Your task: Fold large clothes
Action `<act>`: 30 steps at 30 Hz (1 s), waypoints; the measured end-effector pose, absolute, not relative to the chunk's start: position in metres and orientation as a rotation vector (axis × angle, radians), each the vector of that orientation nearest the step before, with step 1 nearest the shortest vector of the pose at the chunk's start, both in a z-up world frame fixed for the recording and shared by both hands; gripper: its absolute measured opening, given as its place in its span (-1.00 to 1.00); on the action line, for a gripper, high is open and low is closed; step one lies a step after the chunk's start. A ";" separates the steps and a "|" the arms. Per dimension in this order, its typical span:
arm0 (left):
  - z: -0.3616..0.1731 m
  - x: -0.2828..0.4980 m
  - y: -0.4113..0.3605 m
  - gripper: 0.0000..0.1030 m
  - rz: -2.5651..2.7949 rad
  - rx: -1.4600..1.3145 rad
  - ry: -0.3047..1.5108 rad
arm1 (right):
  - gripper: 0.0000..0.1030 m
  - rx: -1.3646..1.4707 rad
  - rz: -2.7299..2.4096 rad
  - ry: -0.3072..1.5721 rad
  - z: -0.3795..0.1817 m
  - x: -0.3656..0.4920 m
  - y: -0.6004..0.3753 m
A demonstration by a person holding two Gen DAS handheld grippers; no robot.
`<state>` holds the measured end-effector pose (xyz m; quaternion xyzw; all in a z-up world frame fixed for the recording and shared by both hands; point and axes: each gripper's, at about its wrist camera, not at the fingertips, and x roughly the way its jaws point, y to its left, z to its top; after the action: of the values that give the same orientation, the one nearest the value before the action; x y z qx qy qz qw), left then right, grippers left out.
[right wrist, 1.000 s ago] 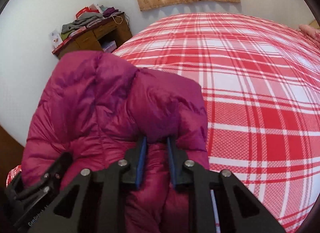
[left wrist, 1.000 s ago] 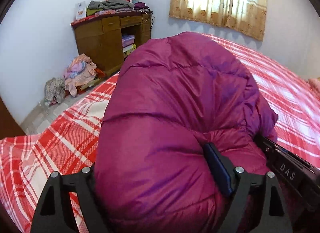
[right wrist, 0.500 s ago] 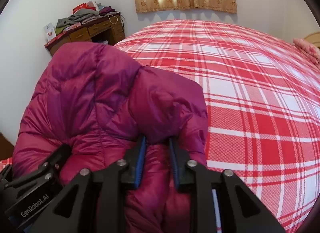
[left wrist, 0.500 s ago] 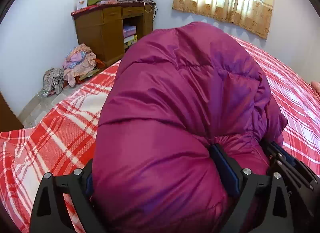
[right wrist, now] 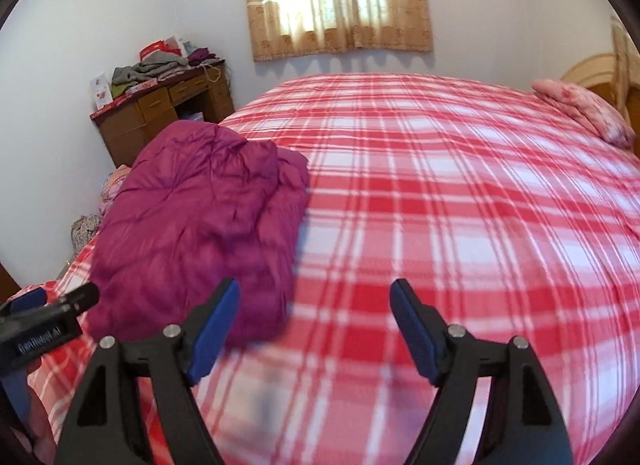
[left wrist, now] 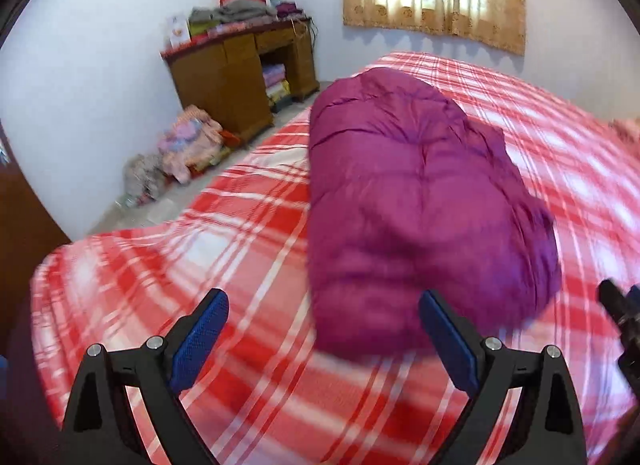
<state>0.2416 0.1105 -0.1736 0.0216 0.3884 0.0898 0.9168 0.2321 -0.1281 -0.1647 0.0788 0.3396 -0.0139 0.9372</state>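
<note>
Magenta puffer jacket (left wrist: 420, 201) lies folded on the plaid bed (right wrist: 440, 205), each gripper spread, the right just opened, empty

One magenta puffer jacket (left wrist: 420, 193), one pillow (right wrist: 580, 109), two grippers (four fingers (right wrist: 216, 325)).

Right of the jacket (right wrist: 200, 225), the bed (right wrist: 460, 205) lies bare as far as the pillow (right wrist: 580, 113). Left of the jacket, the bed's edge falls near; beyond it a desk (left wrist: 240, 77) and floor clothes (left wrist: 180, 157) stand.

A magenta puffer jacket (left wrist: 420, 201) lies on a red-and-white plaid bedspread (right wrist: 460, 205), beside a brown desk (left wrist: 240, 77)
</note>
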 end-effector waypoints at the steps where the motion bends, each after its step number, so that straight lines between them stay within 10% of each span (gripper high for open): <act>1: -0.172 0.229 0.108 0.88 0.192 0.067 0.784 | 0.65 0.166 -0.030 0.693 -0.163 0.225 -0.130; 30: -0.077 0.086 0.101 0.88 0.188 0.110 0.441 | 0.89 0.129 -0.016 0.260 -0.051 0.096 -0.121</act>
<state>0.0861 0.1009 -0.0774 0.0545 0.2184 0.0931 0.9699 0.0961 -0.1215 -0.0514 0.0640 0.1295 -0.0078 0.9895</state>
